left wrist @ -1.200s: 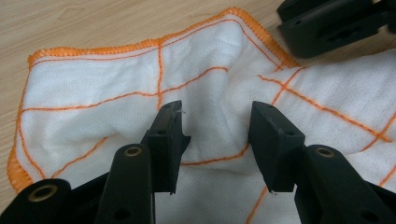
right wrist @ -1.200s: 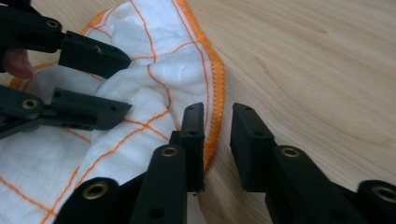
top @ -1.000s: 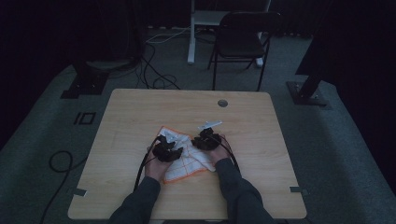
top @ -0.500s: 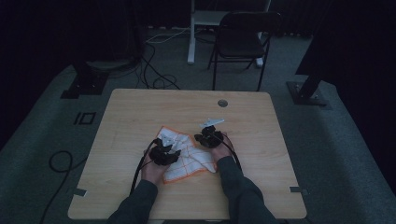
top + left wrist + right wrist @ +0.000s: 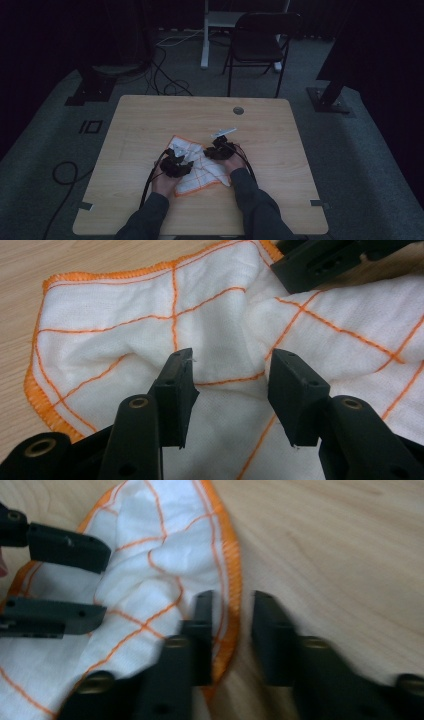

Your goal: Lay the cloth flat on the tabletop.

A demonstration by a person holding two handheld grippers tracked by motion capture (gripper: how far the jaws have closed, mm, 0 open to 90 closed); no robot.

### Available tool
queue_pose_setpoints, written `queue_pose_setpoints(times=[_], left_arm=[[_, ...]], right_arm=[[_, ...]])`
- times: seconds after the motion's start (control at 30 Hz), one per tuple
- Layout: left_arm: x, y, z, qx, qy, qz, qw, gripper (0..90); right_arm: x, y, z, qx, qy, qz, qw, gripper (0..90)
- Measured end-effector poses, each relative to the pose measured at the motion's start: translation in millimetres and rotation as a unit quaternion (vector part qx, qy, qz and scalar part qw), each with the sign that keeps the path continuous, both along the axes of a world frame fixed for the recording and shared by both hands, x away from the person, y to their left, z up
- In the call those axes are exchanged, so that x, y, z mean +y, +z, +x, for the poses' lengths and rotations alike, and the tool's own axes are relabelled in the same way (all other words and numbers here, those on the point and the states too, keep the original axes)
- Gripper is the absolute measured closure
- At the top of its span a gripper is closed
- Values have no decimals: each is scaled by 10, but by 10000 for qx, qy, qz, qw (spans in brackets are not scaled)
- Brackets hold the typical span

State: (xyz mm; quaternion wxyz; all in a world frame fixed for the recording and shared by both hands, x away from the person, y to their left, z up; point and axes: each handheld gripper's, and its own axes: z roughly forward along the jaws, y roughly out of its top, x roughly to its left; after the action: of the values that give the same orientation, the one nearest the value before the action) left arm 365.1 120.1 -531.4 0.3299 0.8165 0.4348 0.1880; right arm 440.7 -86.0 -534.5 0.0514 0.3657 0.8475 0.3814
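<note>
A soft white woven cloth (image 5: 125, 340) with orange stitched grid lines (hem orange too) lies rumpled on the pale wood-grain table (image 5: 150, 120). The left gripper (image 5: 230, 385) stands with its blocky black jaws apart over a fold. The right gripper (image 5: 232, 625), blurred, seems to hold its jaws apart astride the hem.

You sit at a pale wood table (image 5: 150, 125) on grey carpet (image 5: 360, 150); a dark folding chair (image 5: 260, 42) and cables (image 5: 167, 80) stand beyond, in dim light.

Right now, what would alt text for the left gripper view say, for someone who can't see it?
Two black jaws of the left gripper stand open just above a rumpled white cloth with orange grid lines and orange hem, lying on a pale wooden table. The right gripper shows at the top edge.
</note>
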Motion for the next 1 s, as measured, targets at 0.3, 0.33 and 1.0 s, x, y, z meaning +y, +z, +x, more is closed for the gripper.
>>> queue_pose_setpoints(times=[0.3,0.33,1.0], left_arm=[[37,-43,-60,45,-36,76,10000,543],[37,-43,-60,45,-36,76,10000,544],[174,-18,-35,-20,134,331,9994,556]], right_arm=[[-35,107,-5,-350,-151,-313,9988,893],[-35,107,-5,-350,-151,-313,9988,893],[-491,325,149,-632,-777,-584,9933,881]])
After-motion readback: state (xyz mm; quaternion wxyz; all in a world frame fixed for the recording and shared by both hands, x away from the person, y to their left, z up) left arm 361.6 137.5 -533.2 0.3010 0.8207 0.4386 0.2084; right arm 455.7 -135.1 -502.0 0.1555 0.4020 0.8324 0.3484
